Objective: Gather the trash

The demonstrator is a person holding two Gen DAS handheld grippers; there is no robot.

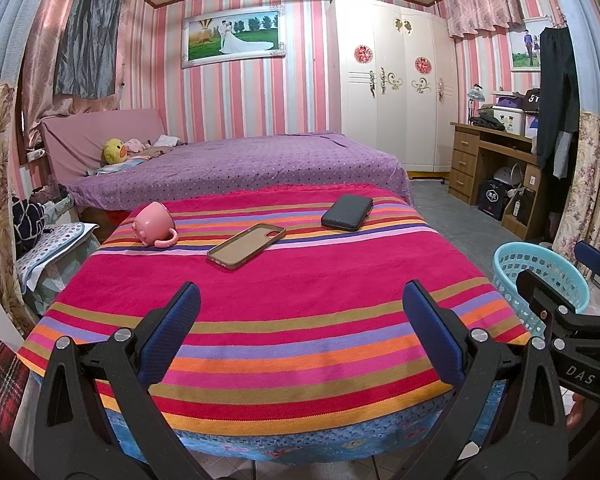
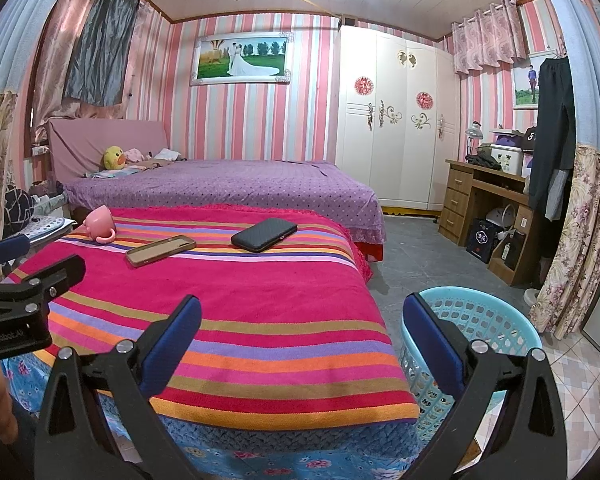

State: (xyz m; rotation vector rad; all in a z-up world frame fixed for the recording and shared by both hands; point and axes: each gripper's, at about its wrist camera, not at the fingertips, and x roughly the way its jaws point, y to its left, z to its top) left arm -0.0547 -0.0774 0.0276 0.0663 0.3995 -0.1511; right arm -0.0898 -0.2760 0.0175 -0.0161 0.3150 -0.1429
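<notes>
A table under a striped red cloth (image 1: pixel 284 300) (image 2: pixel 228 312) holds a pink mug (image 1: pixel 154 224) (image 2: pixel 99 225) on its side, a tan phone case (image 1: pixel 246 245) (image 2: pixel 160 250) and a black wallet (image 1: pixel 347 212) (image 2: pixel 264 234). A light blue basket (image 1: pixel 540 280) (image 2: pixel 472 344) stands on the floor to the table's right. My left gripper (image 1: pixel 300 332) is open and empty above the table's near edge. My right gripper (image 2: pixel 302 340) is open and empty, between the table's right edge and the basket.
A purple bed (image 1: pixel 240 168) lies behind the table. A white wardrobe (image 1: pixel 396 84) and a wooden desk (image 1: pixel 488 160) stand at the back right. Cluttered seats (image 1: pixel 48 248) are left of the table. Grey floor (image 2: pixel 420 252) lies right of it.
</notes>
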